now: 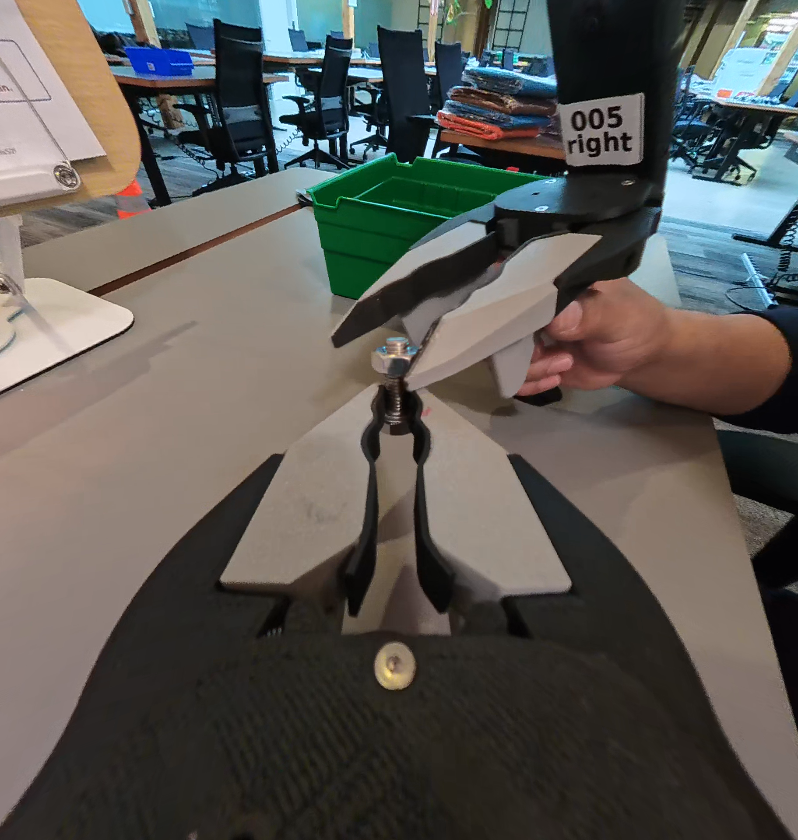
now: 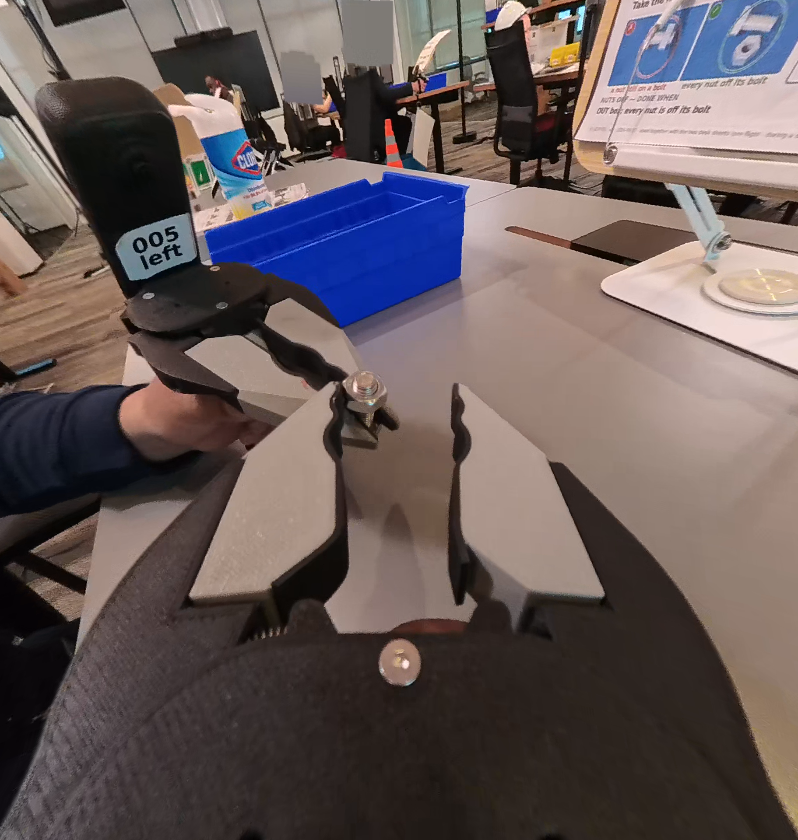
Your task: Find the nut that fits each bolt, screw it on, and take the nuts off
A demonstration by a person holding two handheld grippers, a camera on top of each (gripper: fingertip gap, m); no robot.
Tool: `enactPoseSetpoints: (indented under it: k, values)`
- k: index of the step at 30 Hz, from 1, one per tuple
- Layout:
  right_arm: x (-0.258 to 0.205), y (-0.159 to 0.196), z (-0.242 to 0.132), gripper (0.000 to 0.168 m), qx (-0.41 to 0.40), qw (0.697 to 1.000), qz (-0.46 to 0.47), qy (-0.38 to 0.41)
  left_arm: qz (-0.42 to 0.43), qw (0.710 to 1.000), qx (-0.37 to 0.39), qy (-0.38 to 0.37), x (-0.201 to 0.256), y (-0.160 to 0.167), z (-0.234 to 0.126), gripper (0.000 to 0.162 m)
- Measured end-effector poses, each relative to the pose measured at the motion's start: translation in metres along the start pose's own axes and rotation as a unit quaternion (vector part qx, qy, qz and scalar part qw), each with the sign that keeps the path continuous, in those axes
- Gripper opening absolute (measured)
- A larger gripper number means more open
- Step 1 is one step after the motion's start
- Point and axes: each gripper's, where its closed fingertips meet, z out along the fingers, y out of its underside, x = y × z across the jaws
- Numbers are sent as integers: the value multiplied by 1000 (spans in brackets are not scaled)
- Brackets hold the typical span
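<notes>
Left claw [image 1: 394,425] grips upright bolt [image 1: 391,400], nut [image 1: 393,359] on top; right claw [image 2: 394,411] open.

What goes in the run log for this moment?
left gripper: shut on bolt, upright | nut: near bolt tip | right gripper: open, one finger touching nut

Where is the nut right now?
The nut sits near the top of the bolt that the left gripper holds upright over the table, beside the open right gripper's fingertip.
</notes>
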Motion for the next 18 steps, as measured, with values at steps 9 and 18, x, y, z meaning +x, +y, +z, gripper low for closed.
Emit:
enactPoseSetpoints:
  k: [9,18]
  values:
    - [-13,-2,-1,20,11,1000,-4,-22,15,998,-1,-54,-16,1,-3,7]
    - [-13,1,3,15,14,999,24,-31,66,996,-14,-59,-2,2,6,7]
